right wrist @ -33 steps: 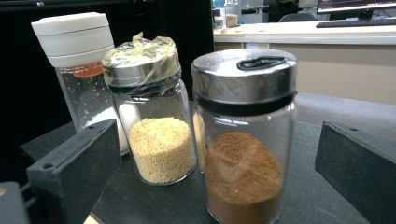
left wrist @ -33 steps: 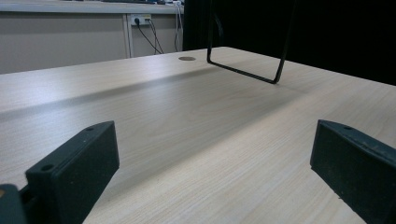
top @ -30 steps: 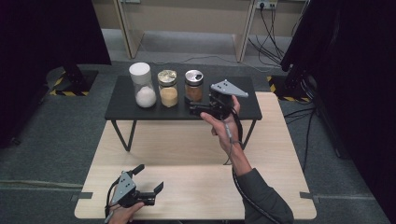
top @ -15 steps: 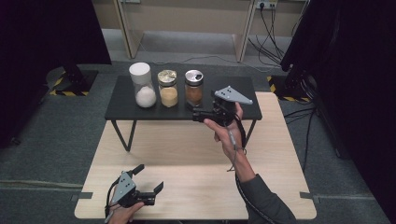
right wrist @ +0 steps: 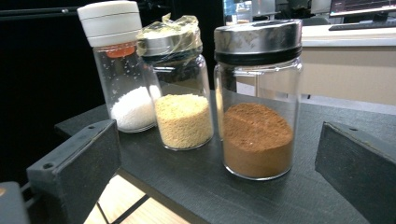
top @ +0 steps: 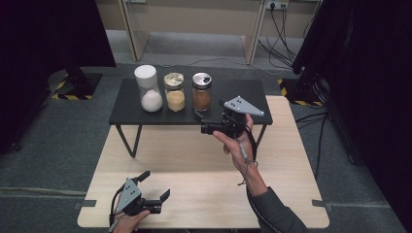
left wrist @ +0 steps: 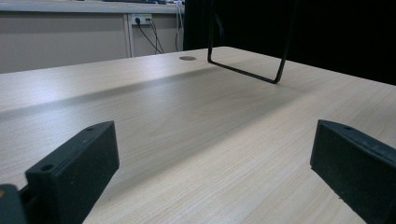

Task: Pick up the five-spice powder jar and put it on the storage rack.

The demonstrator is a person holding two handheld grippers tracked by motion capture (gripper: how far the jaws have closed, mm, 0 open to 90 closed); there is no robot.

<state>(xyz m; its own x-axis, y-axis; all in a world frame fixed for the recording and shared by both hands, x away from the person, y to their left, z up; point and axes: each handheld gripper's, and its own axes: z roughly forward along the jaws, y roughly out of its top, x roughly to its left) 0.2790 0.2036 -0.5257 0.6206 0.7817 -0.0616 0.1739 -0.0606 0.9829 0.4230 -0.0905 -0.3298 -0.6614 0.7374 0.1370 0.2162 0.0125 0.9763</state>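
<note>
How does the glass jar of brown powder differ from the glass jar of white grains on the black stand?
The glass jar of brown powder has a flat metal lid; the glass jar of white grains has a taller white plastic cap. The brown one stands nearest the right gripper, the white one farthest. Both are upright, clear and partly filled.

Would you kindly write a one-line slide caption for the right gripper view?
Open right hand-held gripper faces the brown-powder jar, nearest of three jars on the black table.
</note>
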